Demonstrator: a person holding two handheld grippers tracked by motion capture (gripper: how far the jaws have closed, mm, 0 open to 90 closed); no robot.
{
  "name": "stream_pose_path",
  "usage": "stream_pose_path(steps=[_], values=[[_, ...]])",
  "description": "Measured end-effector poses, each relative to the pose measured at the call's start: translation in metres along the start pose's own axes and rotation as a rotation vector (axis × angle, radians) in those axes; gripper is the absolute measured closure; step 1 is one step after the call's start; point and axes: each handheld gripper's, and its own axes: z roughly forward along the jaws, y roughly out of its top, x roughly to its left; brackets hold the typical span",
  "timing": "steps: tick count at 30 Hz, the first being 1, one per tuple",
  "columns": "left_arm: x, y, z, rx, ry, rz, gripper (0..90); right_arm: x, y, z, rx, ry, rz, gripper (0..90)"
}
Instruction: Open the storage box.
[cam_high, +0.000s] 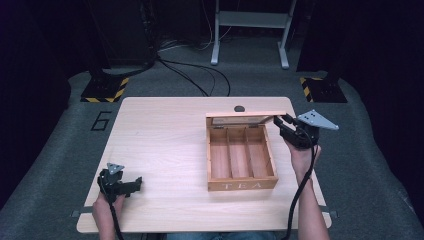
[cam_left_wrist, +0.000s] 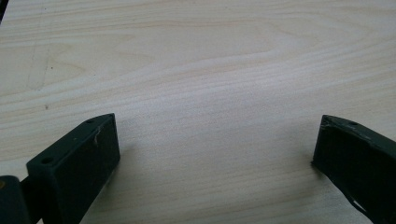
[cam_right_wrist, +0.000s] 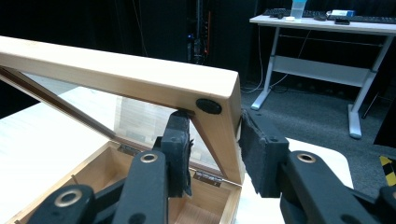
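Item: wooden tea box (cam_high: 242, 159), three empty compartments, set on the right half of the table (cam_high: 160, 145); its glazed lid (cam_right_wrist: 140, 77) is held raised, tilted back over the hinge side, evidently so that the compartments are kept accessible. Right gripper (cam_right_wrist: 215, 154): jaws closed on the lid's side rail at its free corner. Left gripper (cam_high: 134, 185): well apart from the box, parked over bare table, jaws spread, nothing held, apparently kept in reserve.
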Motion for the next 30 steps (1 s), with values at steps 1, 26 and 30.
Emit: stream_pose_path(steps=[1, 26, 30], values=[[0.0000, 0.0000, 0.0000, 0.000, 0.000, 0.000, 0.4, 0.0000, 0.0000, 0.0000, 0.000, 0.000, 0.000, 63.4], [0.0003, 0.0001, 0.0004, -0.003, -0.002, 0.001, 0.3, 0.0004, 0.0004, -0.0006, 0.005, -0.005, -0.004, 63.4], [0.0004, 0.0002, 0.0004, -0.002, -0.002, 0.001, 0.3, 0.0007, -0.0001, -0.0005, 0.001, -0.008, -0.005, 63.4]])
